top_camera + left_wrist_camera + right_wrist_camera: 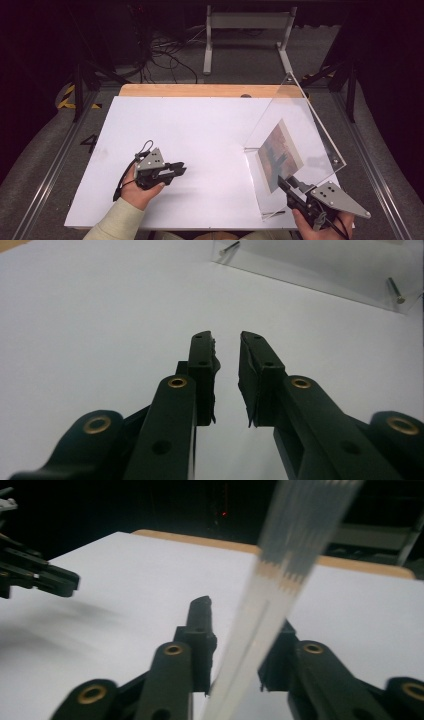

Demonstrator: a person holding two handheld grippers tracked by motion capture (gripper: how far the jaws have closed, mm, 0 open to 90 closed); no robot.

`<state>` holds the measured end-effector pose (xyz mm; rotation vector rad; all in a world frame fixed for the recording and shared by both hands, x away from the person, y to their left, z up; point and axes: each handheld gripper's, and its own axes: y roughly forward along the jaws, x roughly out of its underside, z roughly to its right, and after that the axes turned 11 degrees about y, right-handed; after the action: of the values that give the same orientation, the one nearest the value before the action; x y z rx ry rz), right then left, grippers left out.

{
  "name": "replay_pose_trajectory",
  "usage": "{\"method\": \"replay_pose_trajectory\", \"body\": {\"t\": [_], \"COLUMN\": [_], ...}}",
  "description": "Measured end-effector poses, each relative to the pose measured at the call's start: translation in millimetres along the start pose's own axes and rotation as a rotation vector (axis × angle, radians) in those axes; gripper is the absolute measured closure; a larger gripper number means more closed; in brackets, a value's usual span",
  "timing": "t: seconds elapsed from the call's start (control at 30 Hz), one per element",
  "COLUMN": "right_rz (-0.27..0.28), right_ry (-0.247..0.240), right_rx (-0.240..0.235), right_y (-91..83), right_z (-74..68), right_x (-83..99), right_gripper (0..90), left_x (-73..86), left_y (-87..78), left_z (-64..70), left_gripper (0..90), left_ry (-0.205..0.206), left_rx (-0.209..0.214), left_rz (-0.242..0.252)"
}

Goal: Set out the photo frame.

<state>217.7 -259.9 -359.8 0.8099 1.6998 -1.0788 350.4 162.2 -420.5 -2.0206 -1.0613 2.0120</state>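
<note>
Acrylic photo frame [295, 125], made of 2 clear panels hinged open in a V, stands on the right part of the white worktop [200, 135], with a printed picture [279, 155] lying on the lower panel. The raised panel tilts up and away toward the far right corner; the lower panel's long axis runs from the near edge of the worktop toward the middle. The right gripper [289, 186] sits at the near corner of the frame, and in the right gripper view a clear panel edge [270, 605] passes upward between its 2 jaws, which stand apart around it; whether they actually pinch the panel cannot be told, since the view is blurred. The left gripper [175, 170] hovers over bare worktop, well apart from the frame, with its jaws released and a narrow gap between them. The frame lies to the right of the left gripper, its near edge with 2 metal pins [229, 247] visible ahead. Judged from this, the right hand is the nearer one for closing or steadying the panel.
</note>
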Motion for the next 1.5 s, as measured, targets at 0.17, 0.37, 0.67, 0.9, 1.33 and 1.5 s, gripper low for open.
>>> {"method": "replay_pose_trajectory", "body": {"t": [0.17,0.37,0.67,0.9,1.33,1.5], "right_rz": [0.001,-0.012,-0.048,-0.068,-0.135,-0.162], "right_ry": [0.036,0.006,0.032,-0.1,-0.12,-0.148], "right_rx": [0.004,-0.058,-0.263,-0.495,-0.763,-0.822], "right_y": [-2.4,0.0,24.6,67.6,140.6,157.2], "right_z": [14.6,23.8,48.4,50.8,40.5,33.4], "right_x": [-6.0,-21.6,-70.8,-103.4,-110.9,-111.6], "right_gripper": [84.7,85.1,85.2,85.1,85.1,85.0], "left_x": [10.5,19.6,32.2,42.5,51.9,55.9], "left_y": [-9.8,-18.7,-29.9,-37.1,-45.9,-50.2], "left_z": [-9.8,-16.1,-23.3,-27.9,-28.8,-25.8], "left_gripper": [76.1,75.2,74.3,73.9,73.2,73.1], "left_ry": [-0.028,-0.052,-0.087,-0.129,-0.148,-0.162], "left_rx": [-0.039,-0.071,-0.11,-0.127,-0.152,-0.162], "left_rz": [0.0,0.003,0.002,0.015,0.014,0.005]}}
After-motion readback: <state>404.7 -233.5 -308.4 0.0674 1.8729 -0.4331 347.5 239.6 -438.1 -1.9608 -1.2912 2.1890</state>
